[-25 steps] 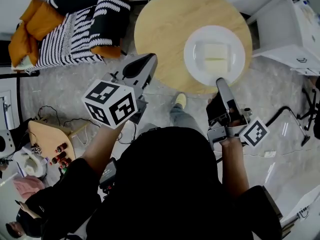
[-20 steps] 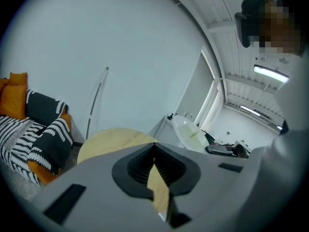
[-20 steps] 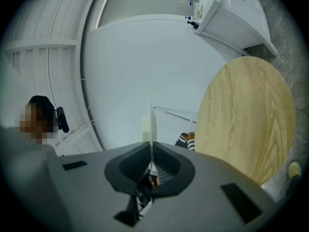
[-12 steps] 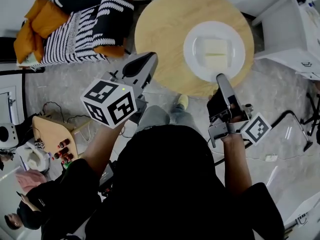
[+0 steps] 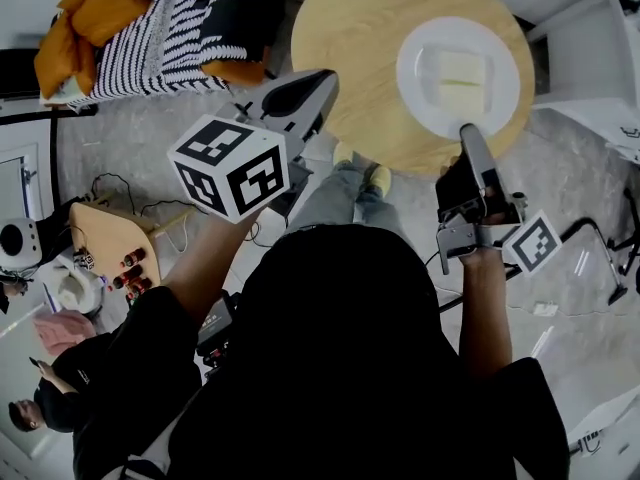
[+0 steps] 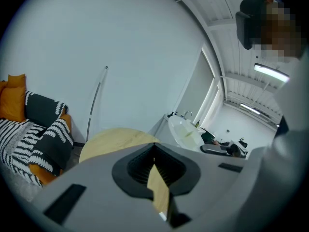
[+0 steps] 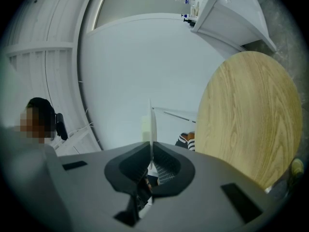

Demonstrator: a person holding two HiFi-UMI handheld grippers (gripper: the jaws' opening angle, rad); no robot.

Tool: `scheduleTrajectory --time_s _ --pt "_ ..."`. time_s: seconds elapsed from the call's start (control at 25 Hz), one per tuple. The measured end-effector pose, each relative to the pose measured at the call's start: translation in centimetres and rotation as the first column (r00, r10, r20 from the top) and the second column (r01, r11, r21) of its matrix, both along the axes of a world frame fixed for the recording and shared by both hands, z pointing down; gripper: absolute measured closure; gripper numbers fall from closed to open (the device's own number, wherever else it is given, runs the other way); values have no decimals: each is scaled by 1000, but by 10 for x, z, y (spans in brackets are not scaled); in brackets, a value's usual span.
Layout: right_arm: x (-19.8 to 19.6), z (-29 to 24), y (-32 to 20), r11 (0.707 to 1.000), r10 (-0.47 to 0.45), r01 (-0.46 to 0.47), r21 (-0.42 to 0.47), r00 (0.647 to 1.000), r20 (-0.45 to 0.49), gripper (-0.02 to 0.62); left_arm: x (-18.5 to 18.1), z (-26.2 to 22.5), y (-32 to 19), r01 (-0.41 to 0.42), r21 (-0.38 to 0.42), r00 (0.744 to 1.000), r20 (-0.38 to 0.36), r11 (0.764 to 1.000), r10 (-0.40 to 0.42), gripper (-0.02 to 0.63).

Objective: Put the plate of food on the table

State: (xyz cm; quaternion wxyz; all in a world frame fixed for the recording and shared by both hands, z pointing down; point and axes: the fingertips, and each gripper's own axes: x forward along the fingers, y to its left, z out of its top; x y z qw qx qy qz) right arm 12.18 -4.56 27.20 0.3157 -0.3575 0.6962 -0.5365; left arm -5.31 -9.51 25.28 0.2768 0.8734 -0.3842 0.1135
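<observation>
**Two hand-held grippers at a round table, with the plate in the right one.**
Nearest, the left gripper hangs short of the table edge, its jaws closed together on nothing. The right gripper, held level, has its jaws clamped on the near rim of the round white plate, which carries pale slab-shaped food. The plate lies flat over the right part of the round light-wood table, with a gap showing between them. Farther left stands a black-and-white striped sofa with orange cushions.

table: far rim cut off by the head view's top edge
items on low stand: too small to identify
</observation>
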Motion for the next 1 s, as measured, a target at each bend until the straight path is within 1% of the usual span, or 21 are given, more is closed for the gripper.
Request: scheduleTrajectory --time_s 0.2,0.36,0.6,0.8,1.0 --pt "0 -2 0 999 32 -32 -10 999 -15 574 -4 -4 -7 -18 11 1000 -13 1000 18 598" --pt "-2 0 -2 999 41 -42 -18 999 -28 574 -6 -2 -14 -27 4 999 -22 1000 28 598" --pt "1 5 -1 997 55 -57 -46 998 -42 574 4 2 -19 -49 -12 998 -27 999 49 598" --pt "-1 17 -5 996 62 -65 -63 996 -59 574 10 19 -24 -76 -39 997 -30 996 75 598" --pt "0 17 -3 993 78 -83 -79 995 -69 574 18 25 -21 -99 -72 995 -34 992 97 598"
